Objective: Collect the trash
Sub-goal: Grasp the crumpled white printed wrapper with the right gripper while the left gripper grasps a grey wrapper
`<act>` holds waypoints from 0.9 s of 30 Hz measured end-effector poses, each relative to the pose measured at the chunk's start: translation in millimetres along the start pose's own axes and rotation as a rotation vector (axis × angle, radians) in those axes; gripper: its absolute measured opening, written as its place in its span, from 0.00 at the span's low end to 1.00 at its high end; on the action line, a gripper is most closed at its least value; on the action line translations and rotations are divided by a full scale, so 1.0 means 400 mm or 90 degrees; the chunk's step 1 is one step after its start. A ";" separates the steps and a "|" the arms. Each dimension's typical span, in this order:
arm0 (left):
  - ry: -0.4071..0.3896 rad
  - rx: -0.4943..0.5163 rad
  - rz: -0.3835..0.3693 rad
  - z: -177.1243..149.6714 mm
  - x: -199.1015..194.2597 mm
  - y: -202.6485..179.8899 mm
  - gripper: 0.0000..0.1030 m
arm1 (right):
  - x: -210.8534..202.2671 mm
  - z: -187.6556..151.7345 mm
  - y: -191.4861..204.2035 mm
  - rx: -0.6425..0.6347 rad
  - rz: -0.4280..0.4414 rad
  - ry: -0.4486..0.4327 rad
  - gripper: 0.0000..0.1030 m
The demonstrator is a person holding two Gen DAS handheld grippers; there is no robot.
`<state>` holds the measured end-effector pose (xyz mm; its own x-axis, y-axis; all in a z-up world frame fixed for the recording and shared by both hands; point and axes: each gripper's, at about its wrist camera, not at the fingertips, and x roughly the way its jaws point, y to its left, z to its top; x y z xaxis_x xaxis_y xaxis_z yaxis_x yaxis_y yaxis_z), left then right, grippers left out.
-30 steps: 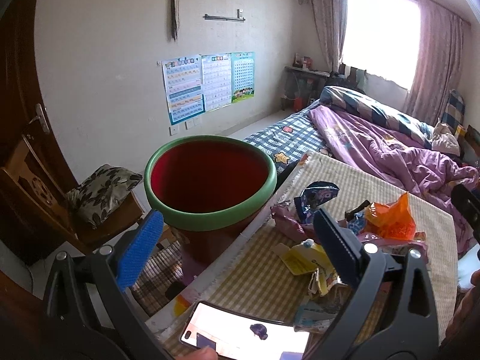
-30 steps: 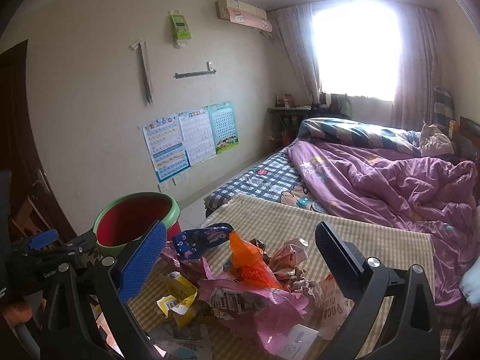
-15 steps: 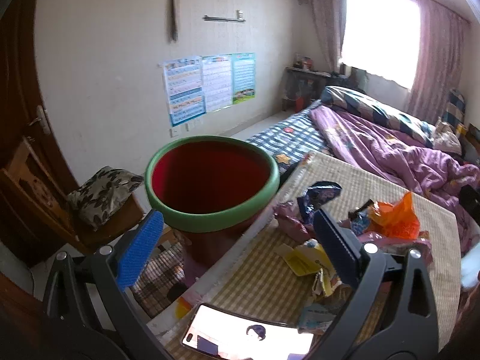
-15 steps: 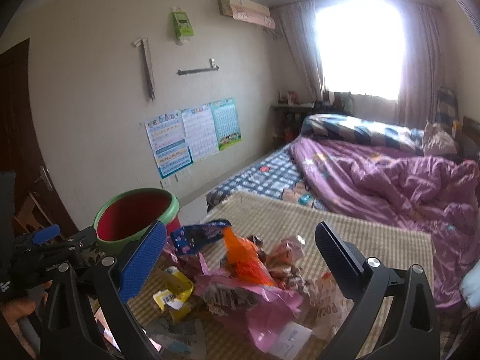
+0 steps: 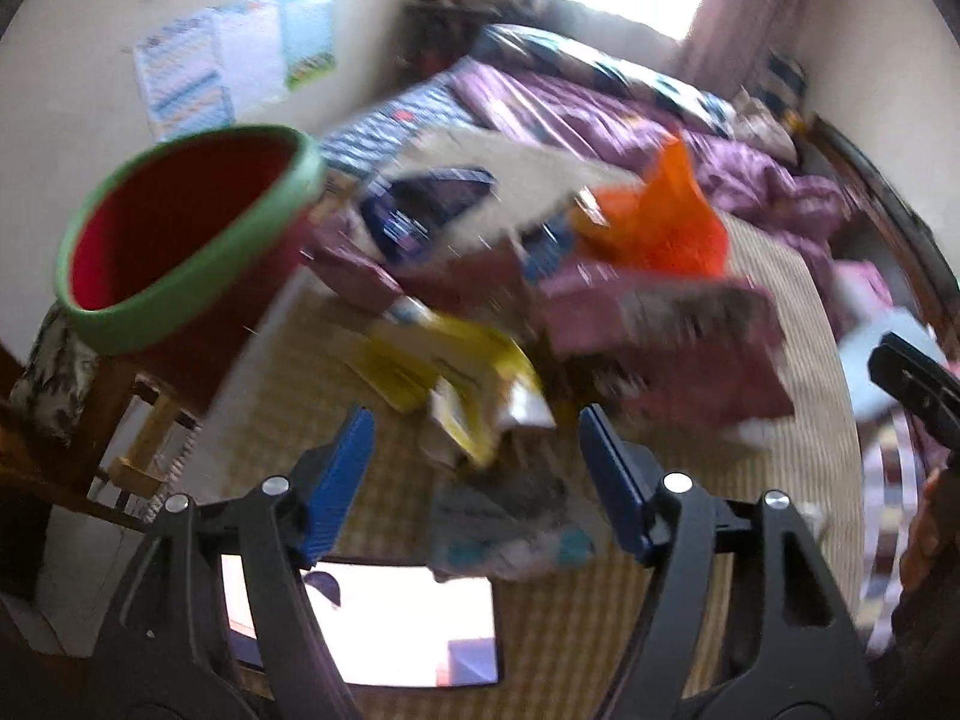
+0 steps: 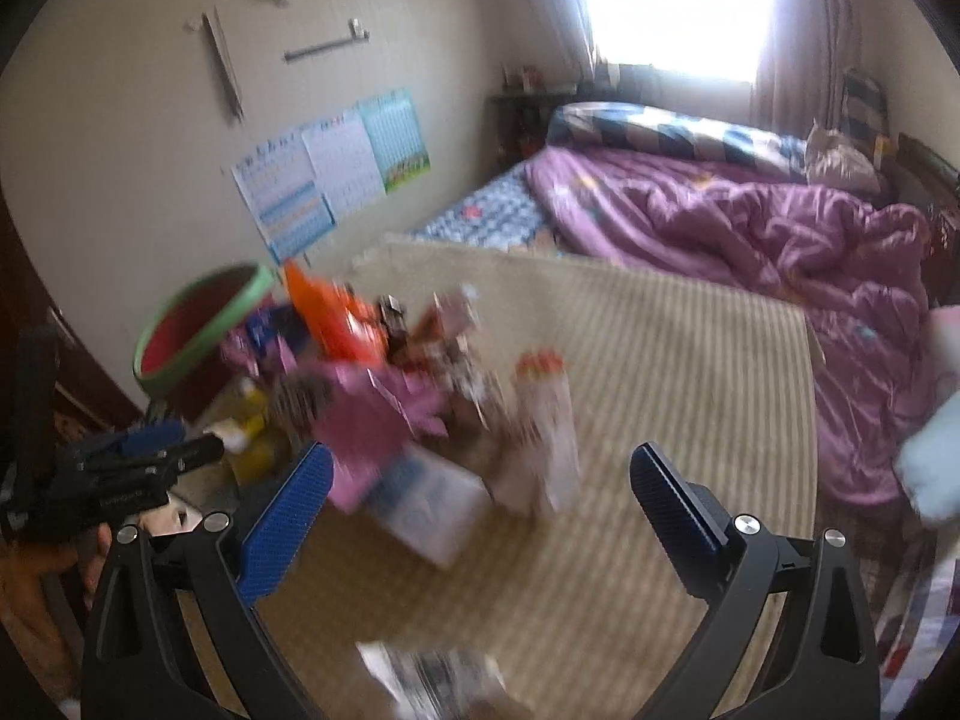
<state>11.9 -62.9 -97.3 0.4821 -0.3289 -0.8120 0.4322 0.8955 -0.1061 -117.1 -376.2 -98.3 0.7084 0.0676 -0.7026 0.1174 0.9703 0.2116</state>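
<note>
The red bin with a green rim is standing beside my checked table, its visible interior showing only red wall. The trash pile is lying on the table. My left gripper, jaws just narrowing around nothing, is angling down toward a yellow wrapper; my right gripper is gaping, unloaded.

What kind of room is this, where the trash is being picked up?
Most likely a bedroom in a home. There is a bed with a rumpled purple quilt, a curtained window, and learning charts stuck on the wall.
</note>
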 end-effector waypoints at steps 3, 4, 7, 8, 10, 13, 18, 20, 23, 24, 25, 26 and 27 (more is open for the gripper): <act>0.018 0.069 -0.005 -0.029 0.004 -0.035 0.66 | 0.007 -0.037 -0.010 0.001 0.018 0.037 0.93; 0.026 0.095 0.000 -0.042 0.009 -0.048 0.66 | 0.008 -0.050 -0.016 0.001 0.031 0.054 0.93; 0.059 0.119 0.005 -0.068 0.032 -0.056 0.66 | 0.021 -0.091 -0.018 -0.004 0.060 0.106 0.93; 0.070 0.112 0.002 -0.070 0.043 -0.052 0.66 | 0.028 -0.101 -0.017 -0.005 0.064 0.123 0.93; 0.085 0.101 -0.010 -0.077 0.061 -0.054 0.66 | 0.040 -0.126 -0.015 -0.004 0.074 0.157 0.93; 0.096 0.120 -0.004 -0.086 0.078 -0.067 0.66 | 0.052 -0.151 -0.007 0.002 0.102 0.193 0.93; 0.111 0.133 -0.008 -0.084 0.101 -0.089 0.66 | 0.066 -0.190 0.009 -0.002 0.104 0.217 0.93; 0.111 0.136 -0.009 -0.081 0.108 -0.104 0.63 | 0.067 -0.192 0.003 0.019 0.104 0.210 0.86; 0.110 0.127 -0.019 -0.075 0.107 -0.099 0.52 | 0.083 -0.195 -0.005 0.041 0.116 0.222 0.64; 0.109 0.121 -0.022 -0.073 0.105 -0.097 0.49 | 0.088 -0.192 -0.006 0.047 0.122 0.223 0.64; 0.105 0.111 -0.026 -0.071 0.100 -0.091 0.47 | 0.086 -0.188 -0.004 0.046 0.119 0.219 0.63; 0.102 0.102 -0.029 -0.066 0.097 -0.086 0.43 | 0.083 -0.185 -0.003 0.041 0.116 0.214 0.62; 0.096 0.094 -0.032 -0.064 0.090 -0.077 0.39 | 0.077 -0.180 0.002 0.035 0.113 0.207 0.61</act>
<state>-3.7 -94.7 -137.9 0.3417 -0.3140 -0.8858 0.5649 0.8219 -0.0734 -145.2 -356.8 -168.7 0.4640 0.3120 -0.8290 0.0565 0.9236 0.3792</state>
